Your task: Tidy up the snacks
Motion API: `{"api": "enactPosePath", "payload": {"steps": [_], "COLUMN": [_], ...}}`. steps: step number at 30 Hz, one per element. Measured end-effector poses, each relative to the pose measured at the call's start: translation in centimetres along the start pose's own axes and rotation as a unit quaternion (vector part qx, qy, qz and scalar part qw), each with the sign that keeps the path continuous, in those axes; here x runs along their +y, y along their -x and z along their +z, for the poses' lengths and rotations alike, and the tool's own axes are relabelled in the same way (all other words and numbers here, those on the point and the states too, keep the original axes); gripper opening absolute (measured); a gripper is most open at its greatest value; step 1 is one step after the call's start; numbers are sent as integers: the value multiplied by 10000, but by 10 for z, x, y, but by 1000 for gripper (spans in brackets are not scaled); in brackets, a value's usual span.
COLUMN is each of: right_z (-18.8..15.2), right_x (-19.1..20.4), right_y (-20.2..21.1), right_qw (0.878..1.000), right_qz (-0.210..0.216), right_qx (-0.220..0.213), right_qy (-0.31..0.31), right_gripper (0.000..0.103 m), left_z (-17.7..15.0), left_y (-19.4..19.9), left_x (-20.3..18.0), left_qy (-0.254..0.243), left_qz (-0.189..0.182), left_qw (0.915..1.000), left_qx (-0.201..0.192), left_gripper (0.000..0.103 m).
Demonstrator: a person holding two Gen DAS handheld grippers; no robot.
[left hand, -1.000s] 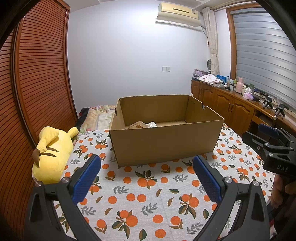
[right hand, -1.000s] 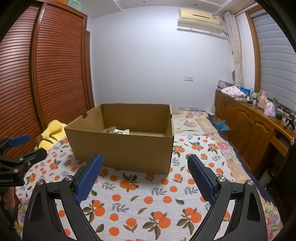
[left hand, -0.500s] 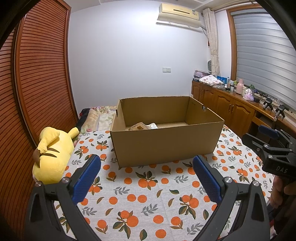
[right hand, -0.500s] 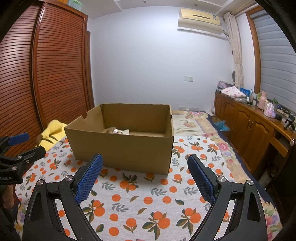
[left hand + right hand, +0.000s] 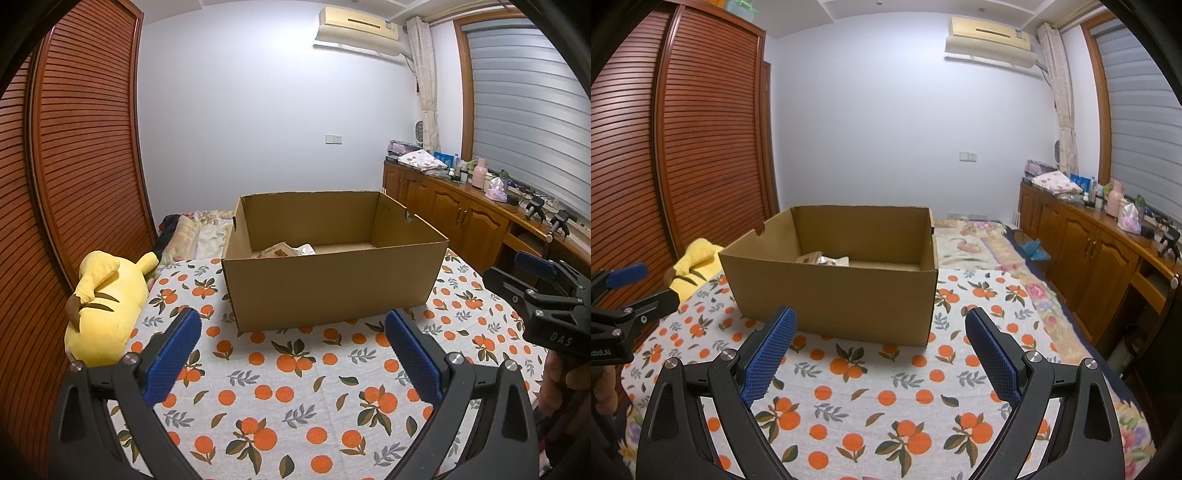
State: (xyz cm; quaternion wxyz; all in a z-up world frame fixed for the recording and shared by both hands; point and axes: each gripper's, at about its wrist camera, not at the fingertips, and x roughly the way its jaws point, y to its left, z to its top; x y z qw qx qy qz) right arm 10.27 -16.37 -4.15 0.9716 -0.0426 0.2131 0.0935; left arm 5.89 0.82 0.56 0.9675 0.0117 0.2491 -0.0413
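Note:
An open brown cardboard box (image 5: 332, 291) (image 5: 834, 302) stands on a table covered by an orange-print cloth (image 5: 295, 398) (image 5: 871, 406). Inside it, near the left end, lie snack packets (image 5: 284, 250) (image 5: 824, 259), mostly hidden by the front wall. My left gripper (image 5: 293, 347) hangs open over the cloth in front of the box, nothing between its blue pads. My right gripper (image 5: 881, 347) is also open and empty, in front of the box. Each gripper appears at the edge of the other's view, held by a hand.
A yellow plush toy (image 5: 103, 310) (image 5: 694, 262) lies at the table's left edge beside brown louvred wardrobe doors (image 5: 74, 177). A bed with a floral cover (image 5: 979, 243) lies behind the table. Wooden cabinets (image 5: 1082, 254) with bottles and clutter line the right wall.
The box sits slightly lower in the left wrist view, so that gripper has tilted or risen a little. The left gripper has drifted slightly down in the right wrist view. Both stay open.

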Motion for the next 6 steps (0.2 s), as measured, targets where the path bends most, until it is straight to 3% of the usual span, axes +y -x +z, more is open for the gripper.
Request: {"api": "enactPosePath", "payload": {"steps": [6], "right_z": [0], "right_x": [-1], "right_y": [0], "right_qw": [10000], "right_qz": [-3], "right_qx": [-3], "right_qy": [-2], "right_gripper": [95], "left_z": [-1], "left_y": [0], "left_x": [1], "left_qy": [3], "left_qz": [3], "left_qw": [10000], "left_qx": [-6], "left_gripper": [101]}}
